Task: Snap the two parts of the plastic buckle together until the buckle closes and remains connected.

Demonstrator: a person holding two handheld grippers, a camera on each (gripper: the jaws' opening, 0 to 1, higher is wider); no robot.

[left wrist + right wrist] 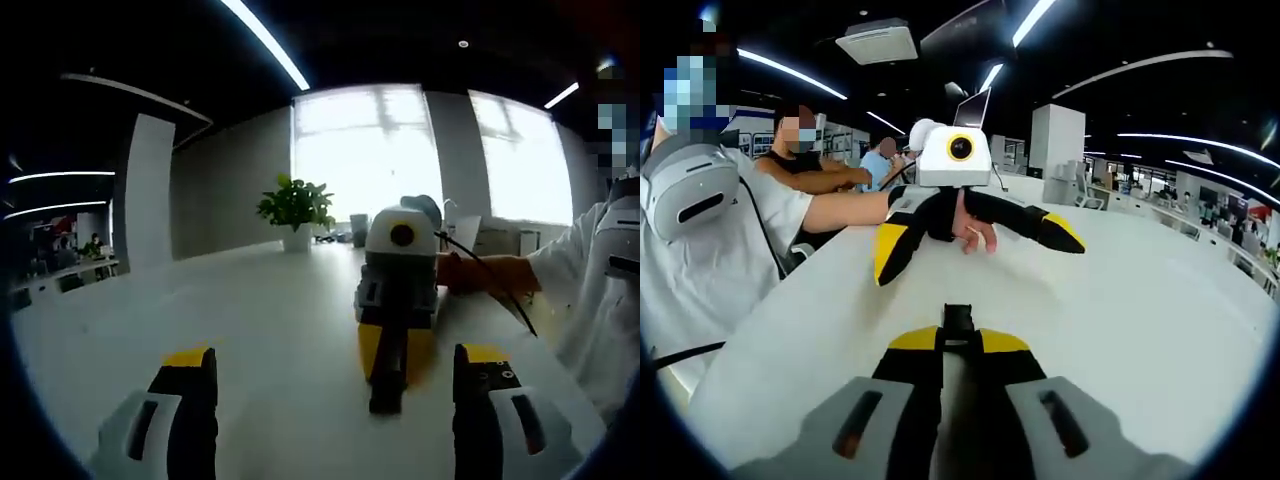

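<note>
My right gripper (958,338) is shut on a small black buckle part (958,318) that sticks out between its yellow tips, low over the white table (1140,300). Seen from the left gripper view, this right gripper (387,375) points toward the camera with the black part (386,400) at its tip. My left gripper (335,352) is open with nothing between its jaws. In the right gripper view the left gripper (978,255) faces me, jaws spread wide, with a hand (975,235) holding it.
A potted plant (295,205) stands at the far end of the table (250,300) before bright windows. A person's white sleeve (590,290) is at the right. Other people (810,165) sit along the table edge, with a laptop (973,108) behind.
</note>
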